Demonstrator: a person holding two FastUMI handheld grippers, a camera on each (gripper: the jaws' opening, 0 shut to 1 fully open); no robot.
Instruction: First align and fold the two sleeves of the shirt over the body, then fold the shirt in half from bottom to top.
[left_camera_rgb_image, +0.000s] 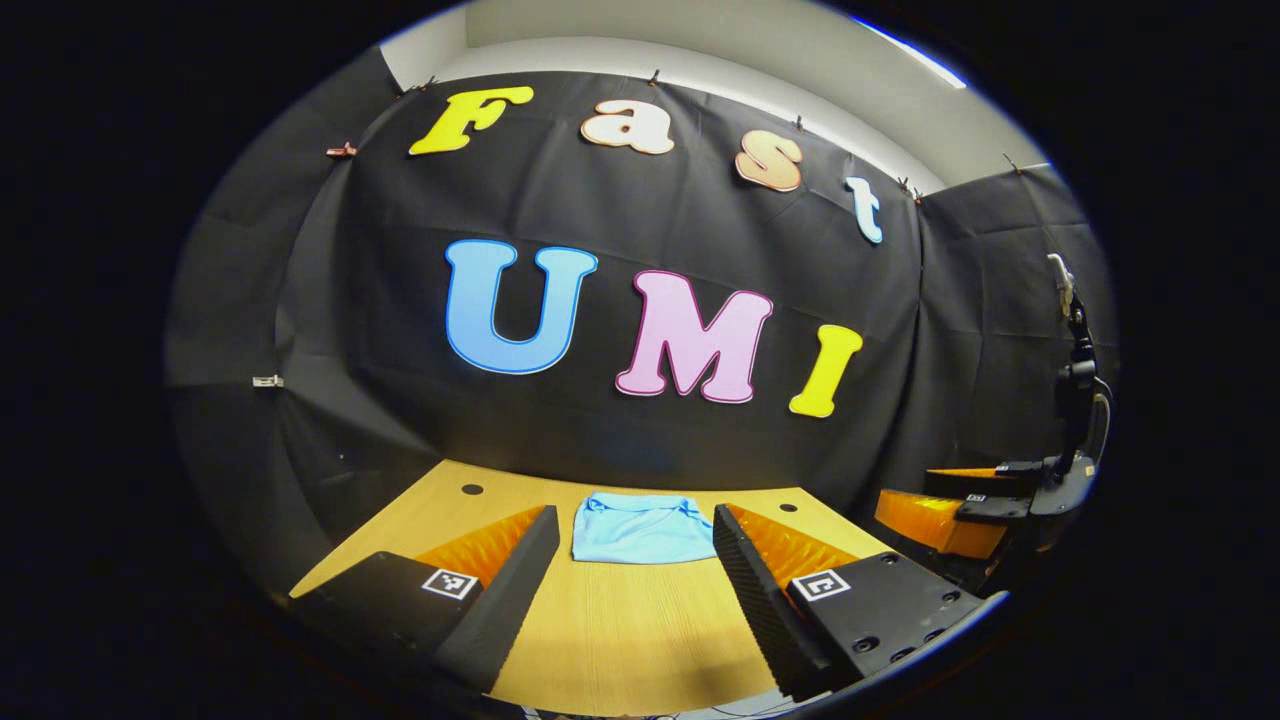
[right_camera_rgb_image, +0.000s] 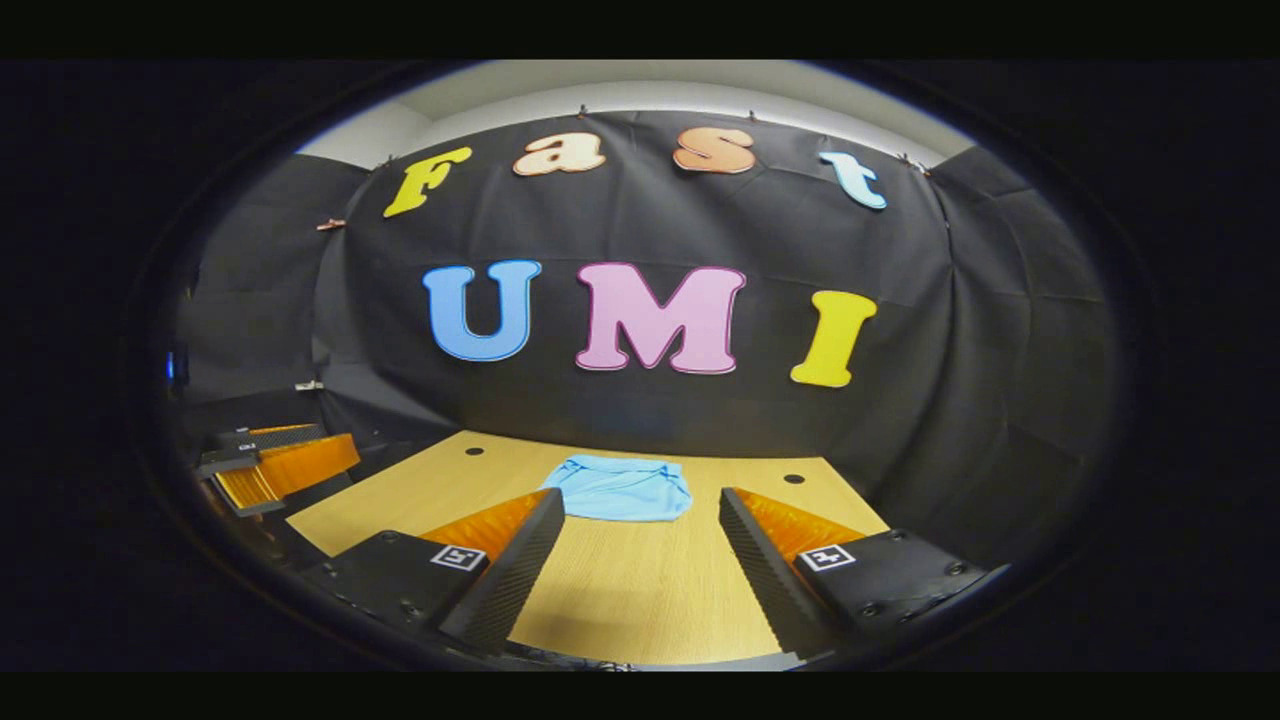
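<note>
Wooden table (left_camera_rgb_image: 620, 640) is seen below both tools. Light blue shirt (left_camera_rgb_image: 640, 527) lies as a compact folded bundle at its far end, ahead of and between each tool's fingers, well apart. Left gripper (left_camera_rgb_image: 633, 585) and right gripper (right_camera_rgb_image: 640, 560) are spread, empty. Folding judged done; edges should be checked square, grippers kept clear.

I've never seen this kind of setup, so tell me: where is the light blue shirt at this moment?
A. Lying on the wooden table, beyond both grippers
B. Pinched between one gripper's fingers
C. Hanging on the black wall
A: the light blue shirt lies bunched on the wooden table, ahead of the open left gripper and right gripper, touched by neither.
</note>
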